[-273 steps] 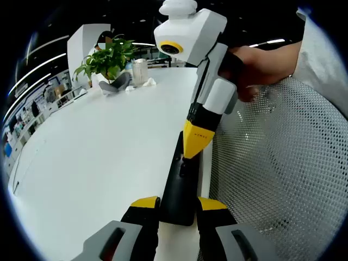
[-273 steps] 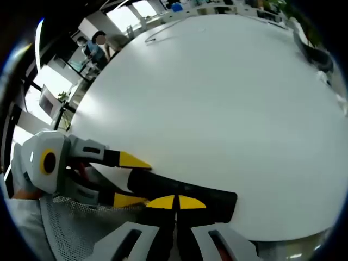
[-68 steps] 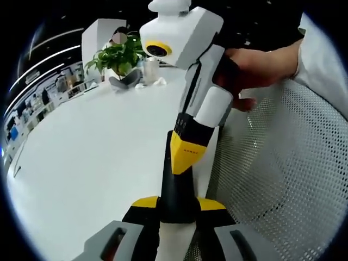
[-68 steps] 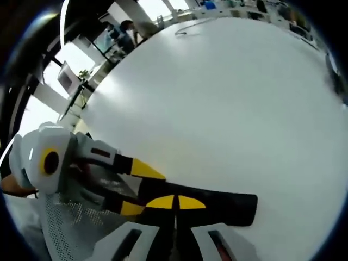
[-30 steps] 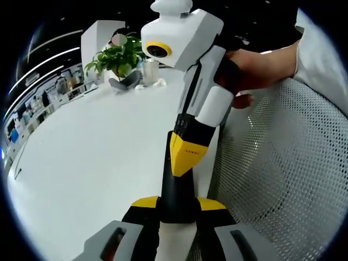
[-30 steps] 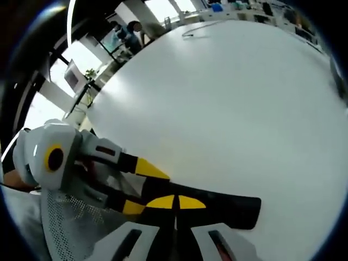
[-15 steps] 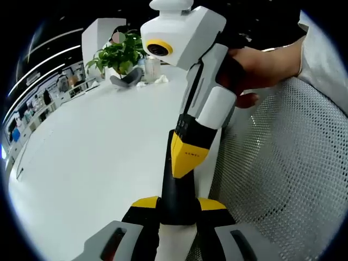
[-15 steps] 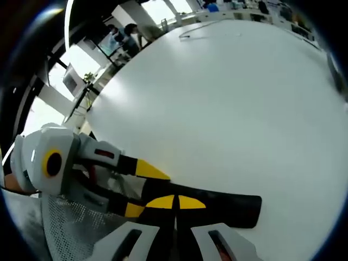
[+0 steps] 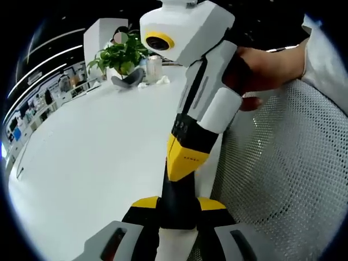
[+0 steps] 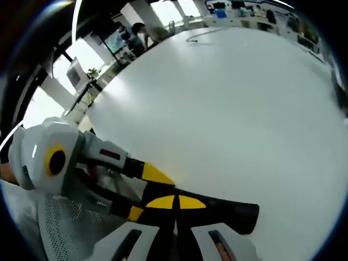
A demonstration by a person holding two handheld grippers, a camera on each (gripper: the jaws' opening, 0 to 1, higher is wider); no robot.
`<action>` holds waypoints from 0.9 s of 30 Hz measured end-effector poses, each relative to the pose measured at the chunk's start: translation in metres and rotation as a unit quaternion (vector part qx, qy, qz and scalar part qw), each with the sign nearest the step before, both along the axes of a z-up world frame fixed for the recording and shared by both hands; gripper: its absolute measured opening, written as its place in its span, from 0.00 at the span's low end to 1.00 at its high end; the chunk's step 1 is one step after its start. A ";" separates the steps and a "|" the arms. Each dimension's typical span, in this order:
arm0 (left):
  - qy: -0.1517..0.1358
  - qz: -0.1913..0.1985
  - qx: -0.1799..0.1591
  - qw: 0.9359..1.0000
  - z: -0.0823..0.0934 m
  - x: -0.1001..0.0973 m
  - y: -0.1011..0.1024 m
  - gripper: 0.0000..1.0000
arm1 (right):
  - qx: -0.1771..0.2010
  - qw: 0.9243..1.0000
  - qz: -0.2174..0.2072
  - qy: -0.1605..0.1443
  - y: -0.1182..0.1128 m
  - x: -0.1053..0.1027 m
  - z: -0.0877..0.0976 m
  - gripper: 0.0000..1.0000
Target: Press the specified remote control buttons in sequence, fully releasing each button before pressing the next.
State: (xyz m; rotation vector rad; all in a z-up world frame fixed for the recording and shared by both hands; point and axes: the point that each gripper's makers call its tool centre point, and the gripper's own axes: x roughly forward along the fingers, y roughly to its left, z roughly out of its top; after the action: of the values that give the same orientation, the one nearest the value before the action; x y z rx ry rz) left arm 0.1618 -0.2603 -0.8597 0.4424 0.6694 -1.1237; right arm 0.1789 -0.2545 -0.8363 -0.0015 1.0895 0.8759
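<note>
My left hand-held gripper (image 9: 176, 204) pinches the remote (image 9: 178, 191) lengthwise ahead; the pressed-together right hand-held gripper (image 10: 174, 202) seemingly touches its top.

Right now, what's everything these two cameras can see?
remote control: one, black, at the table's near edge, clamped at one end.
table: one, white.
potted plant: one, green, far end of table.
clear cup: one, beside the plant.
grey object: one, by the plant; cannot tell what.
mesh chair: one, white, beside the table.
left gripper: yellow-tipped fingers grip the remote.
right gripper: fingers shut, tips on the remote.
hand: holds the right gripper.
</note>
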 end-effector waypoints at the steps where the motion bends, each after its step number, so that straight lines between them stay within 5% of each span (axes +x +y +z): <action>1: 0.000 0.000 -0.001 1.000 0.000 0.000 0.000 0.25 | 0.016 1.000 -0.007 -0.006 0.002 0.002 0.007 0.00; 8: -0.001 0.000 -0.004 1.000 0.001 0.000 0.001 0.25 | 0.104 0.986 -0.088 -0.092 -0.015 0.029 0.066 0.00; 13: 0.000 -0.001 -0.006 1.000 0.000 0.000 0.001 0.25 | 0.094 0.972 -0.125 -0.178 -0.041 0.034 0.102 0.00; 18: -0.001 0.000 -0.006 1.000 0.001 -0.001 0.001 0.25 | 0.101 0.959 -0.155 -0.214 -0.060 0.033 0.125 0.00; 22: -0.001 0.000 -0.007 1.000 0.000 -0.001 0.001 0.25 | 0.146 0.940 -0.193 -0.243 -0.075 0.031 0.146 0.09; 24: -0.001 0.000 -0.007 1.000 0.000 -0.001 0.002 0.25 | 0.144 0.933 -0.200 -0.263 -0.083 0.029 0.152 0.17; 27: -0.001 -0.001 -0.006 1.000 0.000 -0.001 0.001 0.25 | 0.129 0.913 -0.232 -0.310 -0.102 0.031 0.162 0.30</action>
State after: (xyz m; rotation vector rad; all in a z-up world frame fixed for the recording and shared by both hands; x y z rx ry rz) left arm 0.1603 -0.2589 -0.8594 0.4339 0.6614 -1.1283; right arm 0.2096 -0.3566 -0.6739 0.1822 0.3429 0.5184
